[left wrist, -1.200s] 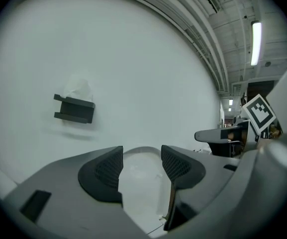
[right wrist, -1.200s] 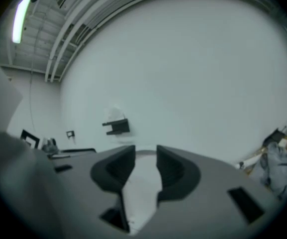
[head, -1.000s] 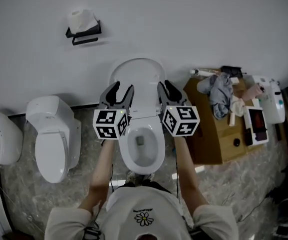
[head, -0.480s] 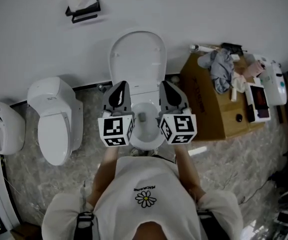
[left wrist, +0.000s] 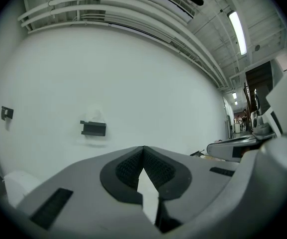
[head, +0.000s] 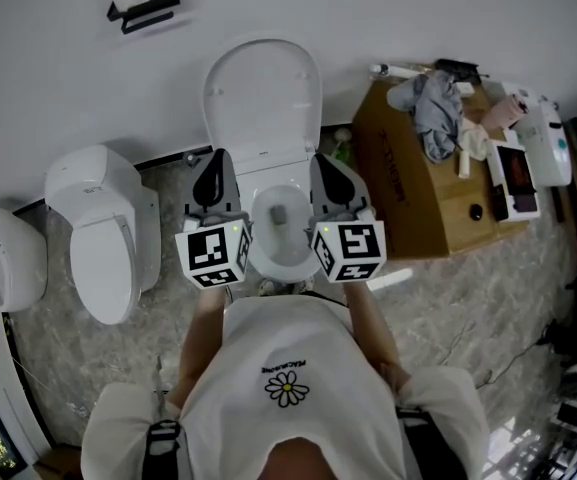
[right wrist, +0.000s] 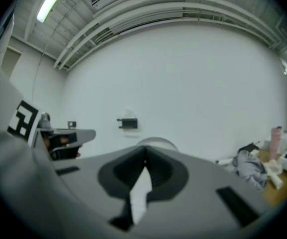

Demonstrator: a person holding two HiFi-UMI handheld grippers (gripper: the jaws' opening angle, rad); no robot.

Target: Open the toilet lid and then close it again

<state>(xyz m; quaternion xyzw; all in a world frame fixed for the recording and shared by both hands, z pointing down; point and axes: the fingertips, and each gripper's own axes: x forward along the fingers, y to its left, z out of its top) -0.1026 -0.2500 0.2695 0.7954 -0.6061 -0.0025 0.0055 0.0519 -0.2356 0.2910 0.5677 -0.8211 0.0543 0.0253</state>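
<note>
White wall ahead, grey marbled floor below. A paper holder (head: 143, 6) is fixed high on the wall, and a cardboard box (head: 408, 193) cluttered with cloth and bottles stands to the right.

The toilet lid (head: 263, 93) is upright, leaning back at the wall with its inner face toward me. The bowl (head: 280, 236) lies open beneath it. A second toilet (head: 98, 238) to the left has its lid down and is not my concern.

My left gripper (head: 216, 163) is beside the bowl's left rim and my right gripper (head: 326, 166) beside its right rim. Both point roughly level at the wall. In each gripper view the pads meet at the tips with nothing caught between them. Only a sliver of white shows behind, so both are closed and empty. Neither touches the lid, which stands well clear above the tips.

Progress, as I judge it:
- The opening half looks done, since the lid stands fully raised.
- The closing half is not begun.
- What is left is to reach up to the lid's top edge, tip it forward off the wall and ease it down onto the bowl.
- The main risk is letting it drop and slam.
</note>
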